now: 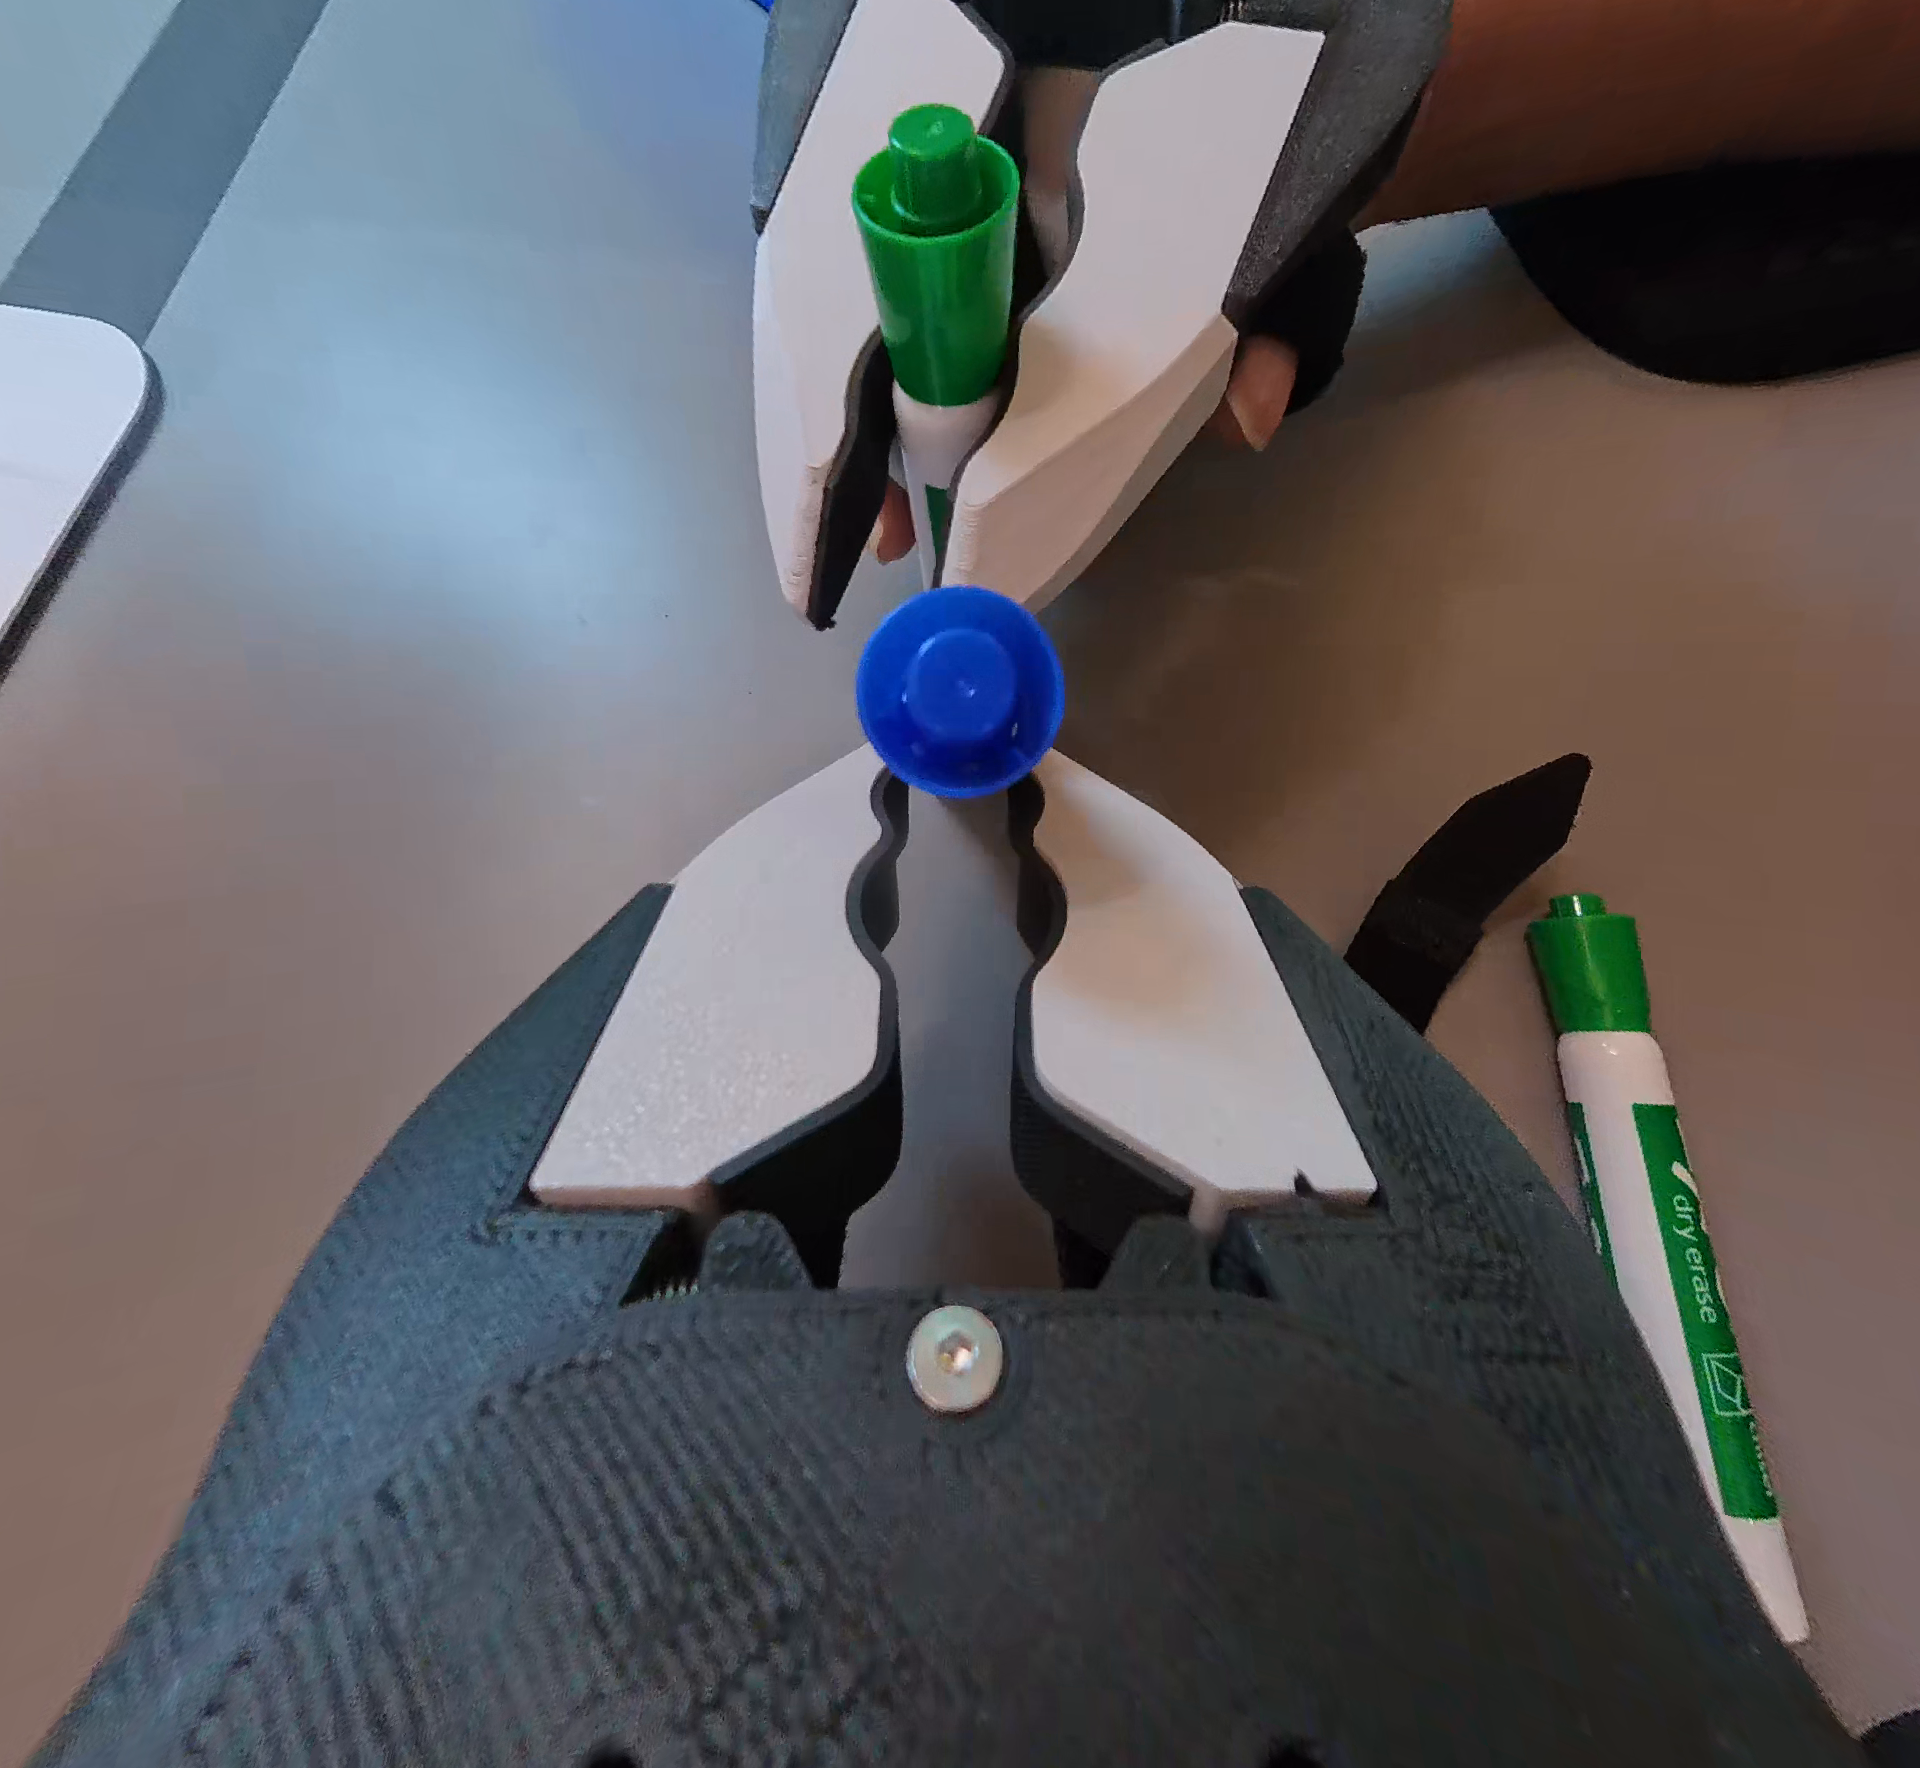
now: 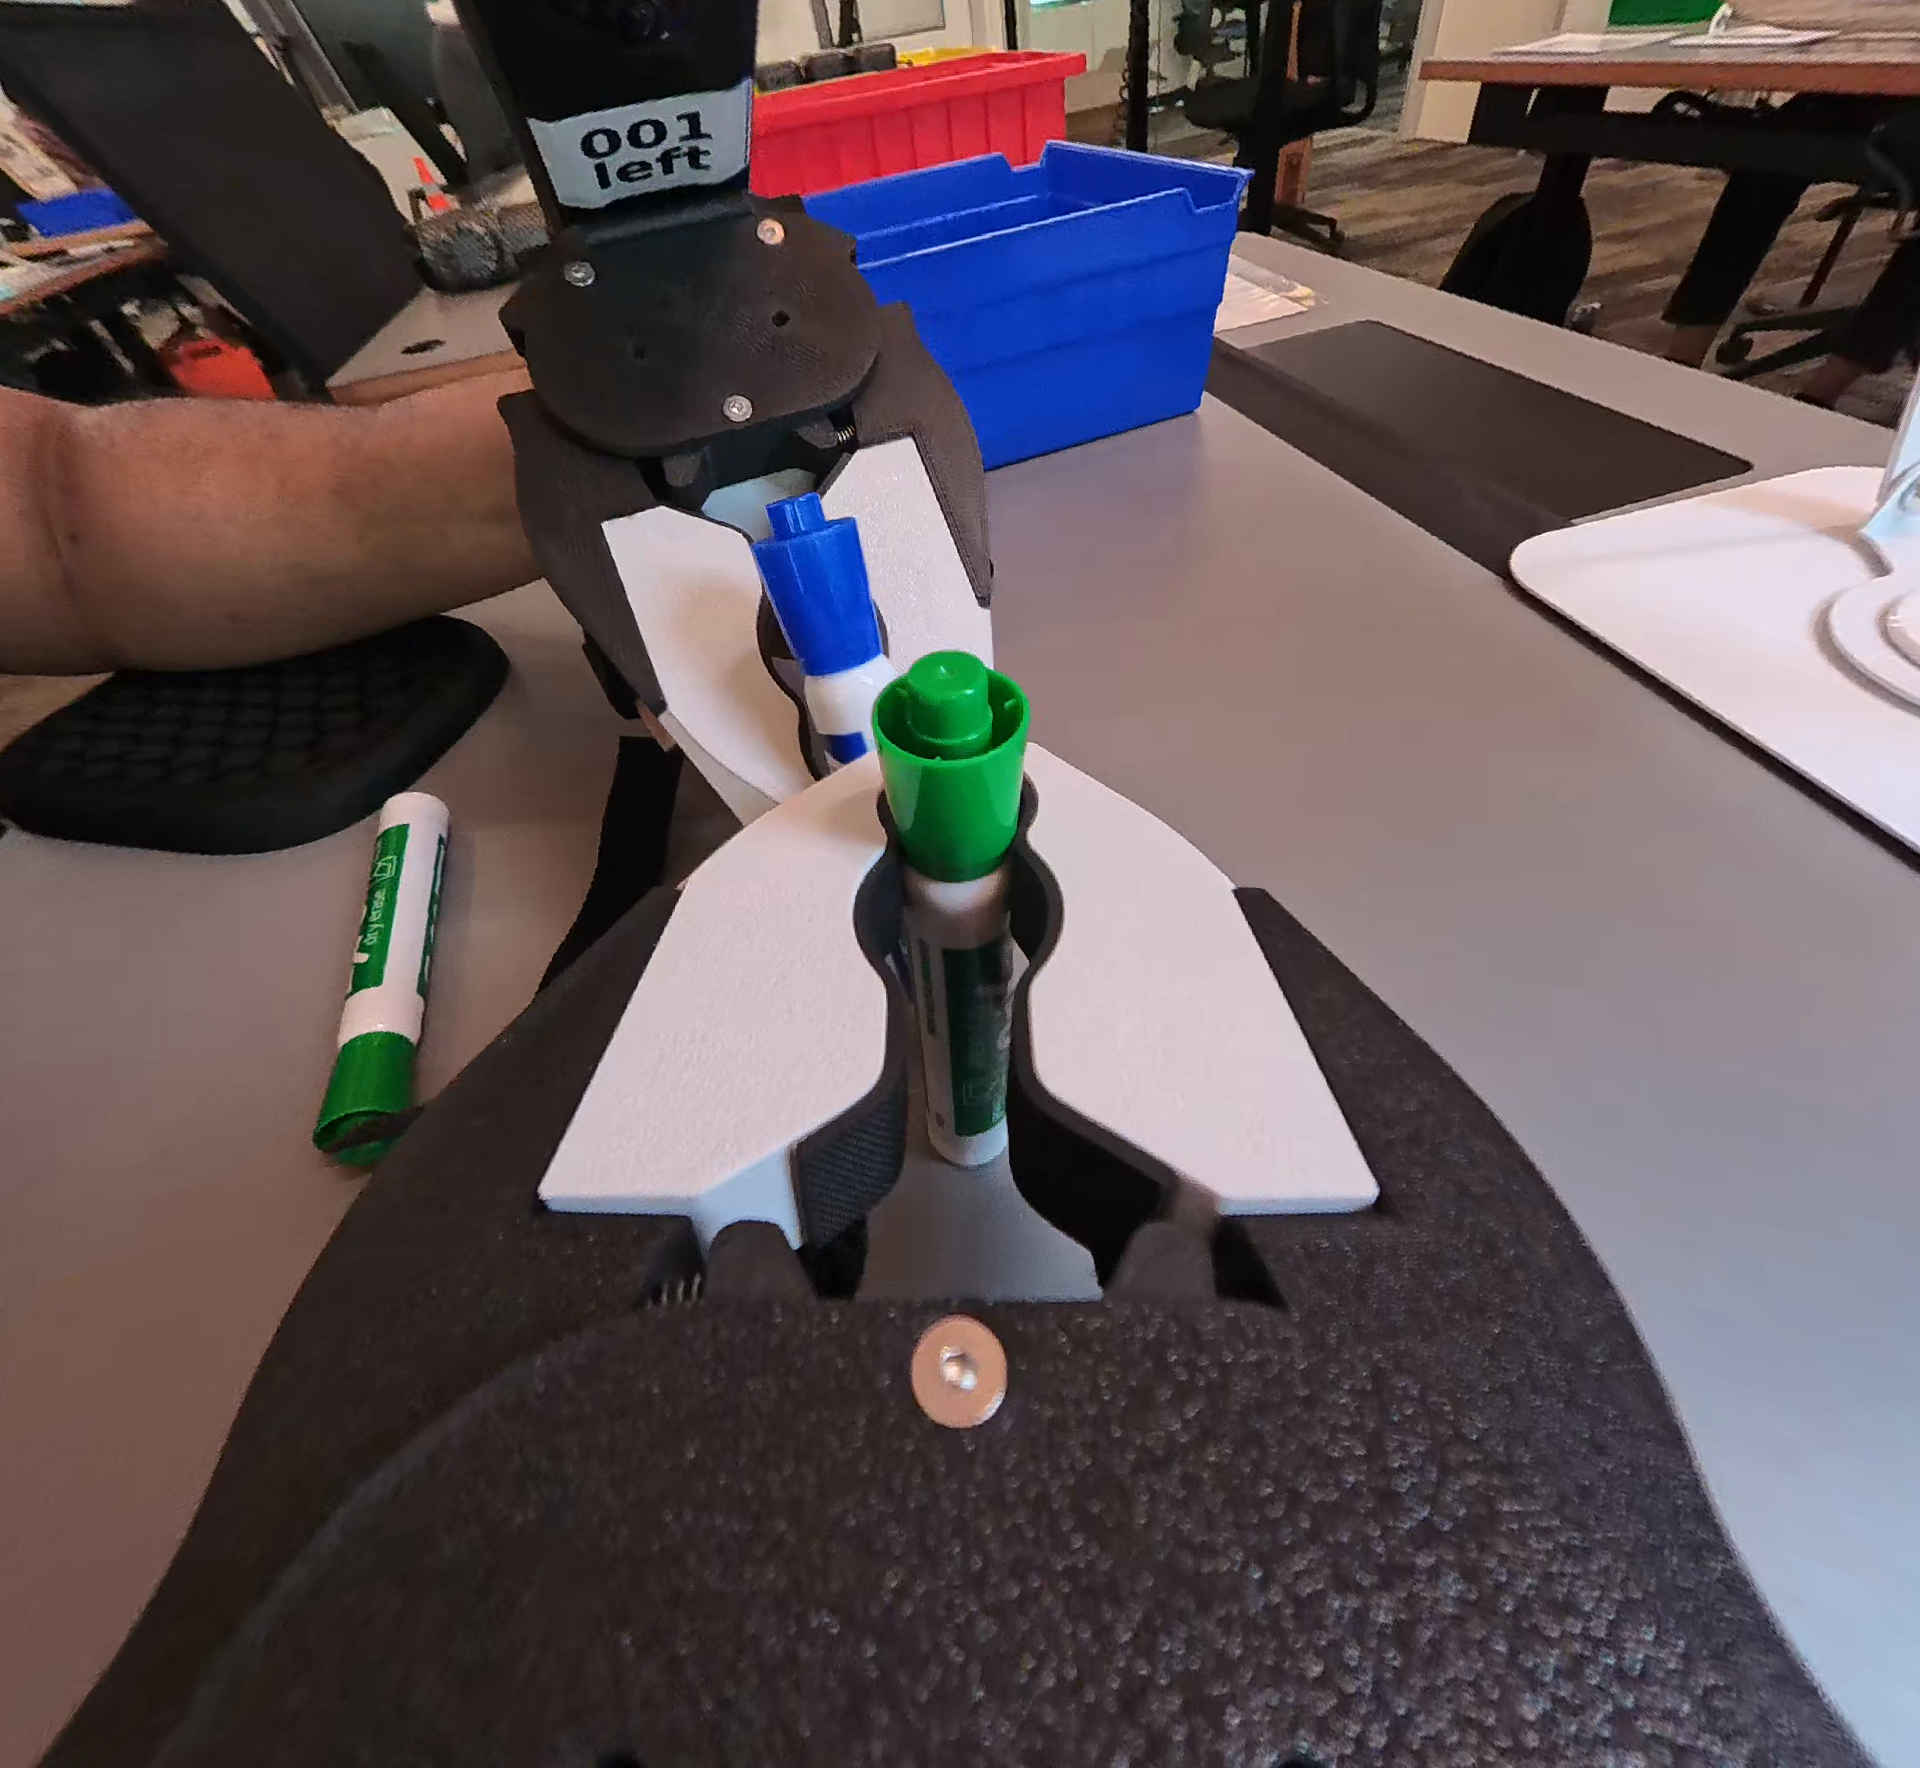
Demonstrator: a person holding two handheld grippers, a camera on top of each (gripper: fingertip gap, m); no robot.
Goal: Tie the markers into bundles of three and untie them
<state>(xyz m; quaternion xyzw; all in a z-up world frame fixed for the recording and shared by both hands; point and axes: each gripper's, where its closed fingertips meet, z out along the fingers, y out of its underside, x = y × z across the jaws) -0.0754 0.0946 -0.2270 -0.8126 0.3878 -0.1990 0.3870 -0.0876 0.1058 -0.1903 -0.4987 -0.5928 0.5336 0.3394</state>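
Markers are held upright and cap-up for bundling: blue-capped marker point(image 1: 958, 702) clamped at the left gripper point(image 1: 956, 783) tips, green-capped marker point(image 2: 951, 845) pinched in the right gripper point(image 2: 954, 809) just ahead, third green marker point(image 1: 1652, 1230) and black strap point(image 1: 1455, 887) lying beside the left gripper.

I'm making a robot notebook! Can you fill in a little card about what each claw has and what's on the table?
Left claw: shut on the blue marker, held upright
Right claw: shut on a green marker, upright
Spare green marker: lying flat on the grey table
Black strap: beside the spare marker
Bundle: not yet tied
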